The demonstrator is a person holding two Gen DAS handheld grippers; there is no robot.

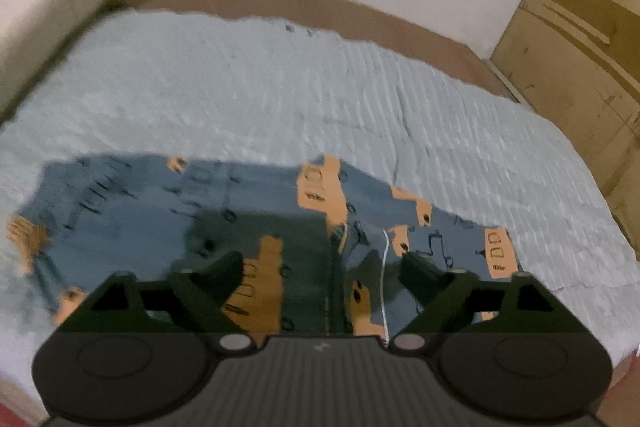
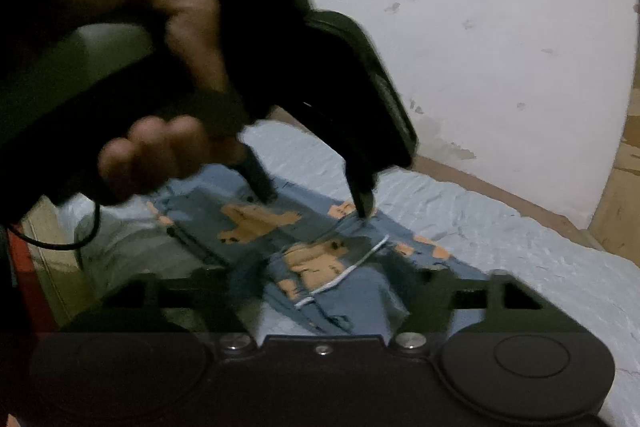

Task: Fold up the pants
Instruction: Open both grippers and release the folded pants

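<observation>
Pale blue quilted bedcover (image 1: 280,87) across bed. Pants (image 1: 200,211), blue with orange patches, lying folded on cover, white drawstring (image 2: 344,273) loose on top. Left gripper (image 1: 322,267) spread wide just above cloth, nothing pinched. Right gripper (image 2: 320,291) likewise apart, empty. Risk: fingertips snagging drawstring or top layer, dragging fold open.

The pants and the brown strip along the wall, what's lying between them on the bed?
Nothing. In the left wrist view, only bare pale blue bedcover stretches from the pants back to the brown strip.
</observation>
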